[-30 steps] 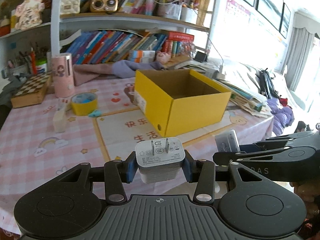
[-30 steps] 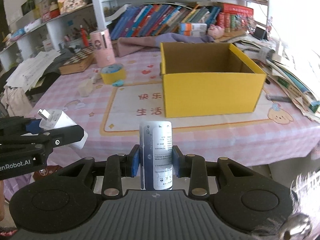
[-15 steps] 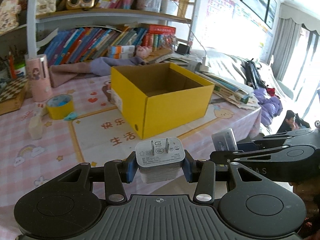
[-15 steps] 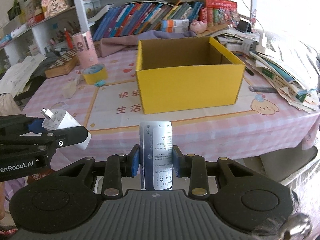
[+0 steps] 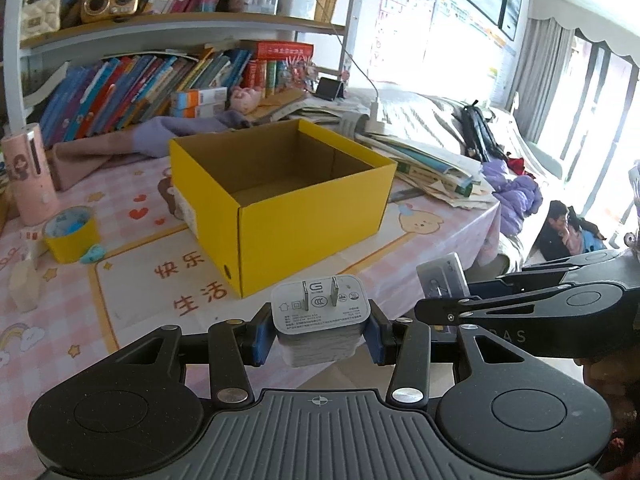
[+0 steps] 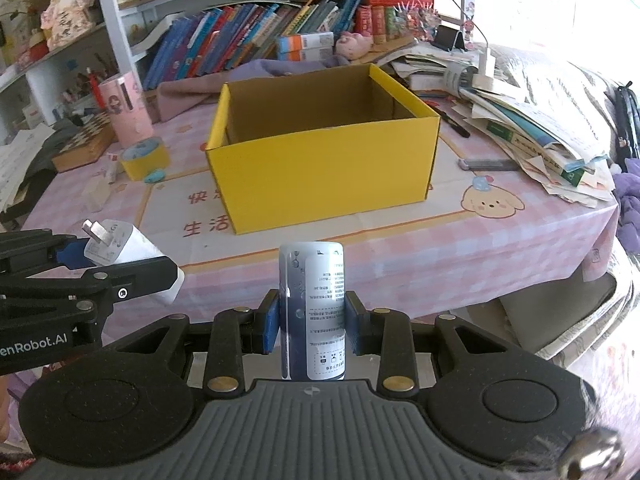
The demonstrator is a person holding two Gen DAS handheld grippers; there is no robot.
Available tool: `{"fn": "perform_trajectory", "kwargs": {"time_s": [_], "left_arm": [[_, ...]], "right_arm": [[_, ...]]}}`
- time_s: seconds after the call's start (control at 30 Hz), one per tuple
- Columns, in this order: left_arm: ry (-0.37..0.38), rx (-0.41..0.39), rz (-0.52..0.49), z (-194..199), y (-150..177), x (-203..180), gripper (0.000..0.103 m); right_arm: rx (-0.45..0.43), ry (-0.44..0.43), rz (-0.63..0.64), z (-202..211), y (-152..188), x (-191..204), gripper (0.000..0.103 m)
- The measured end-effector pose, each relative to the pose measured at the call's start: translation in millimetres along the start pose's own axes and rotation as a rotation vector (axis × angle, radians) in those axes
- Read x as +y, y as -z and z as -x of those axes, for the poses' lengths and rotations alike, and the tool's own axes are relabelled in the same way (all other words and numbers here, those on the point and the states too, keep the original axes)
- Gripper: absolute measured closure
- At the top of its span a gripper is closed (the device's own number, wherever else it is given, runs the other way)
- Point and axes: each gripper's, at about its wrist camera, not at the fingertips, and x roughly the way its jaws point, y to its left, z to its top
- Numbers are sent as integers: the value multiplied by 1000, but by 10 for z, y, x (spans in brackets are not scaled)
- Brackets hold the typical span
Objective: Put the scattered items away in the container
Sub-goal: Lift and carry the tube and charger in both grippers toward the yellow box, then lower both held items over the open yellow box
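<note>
An open yellow cardboard box (image 5: 304, 216) (image 6: 324, 176) stands on the pink checked tablecloth, empty inside as far as I see. My left gripper (image 5: 318, 334) is shut on a white plug charger (image 5: 318, 316) with its two prongs up, held short of the table's near edge. From the right wrist view, that charger (image 6: 124, 246) shows at the left. My right gripper (image 6: 312, 320) is shut on a blue-and-white bottle (image 6: 314, 308) held upright, also in front of the table edge. The right gripper's arm (image 5: 520, 304) shows at the right in the left wrist view.
A yellow tape roll (image 5: 72, 232) (image 6: 144, 158), a small blue bit (image 5: 93, 255), a pale block (image 5: 24, 288), a pink cylinder (image 6: 126, 110) and a chessboard box (image 6: 86, 142) lie left of the box. Stacked books and papers (image 6: 532, 120) crowd the right. A bookshelf stands behind.
Both grippers have shifted sideways along the table's front with their items still gripped; the yellow box now looks nearer and more centred in both views.
</note>
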Motion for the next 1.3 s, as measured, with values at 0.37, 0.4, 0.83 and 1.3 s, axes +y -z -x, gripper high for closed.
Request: {"fn": "perform_trajectory", "kwargs": {"time_s": [0.37,0.4,0.83,1.3], "left_arm": [[7,-31,-26,-105,-137,18,59],[7,-31,-27,-123,-148,25,59],[24,-77,-109,-327,-420,-21,59],[-36,-176,-67,-593,-1028,98,59]], "right_arm": [[-23,13,-16,-114,-192,-135,72],[-21,12,-13,-131,-207,-136,72],[-66,2,39,-280,-523,-156,72],[-201,-66,103,-371,-1383,-385,72]]}}
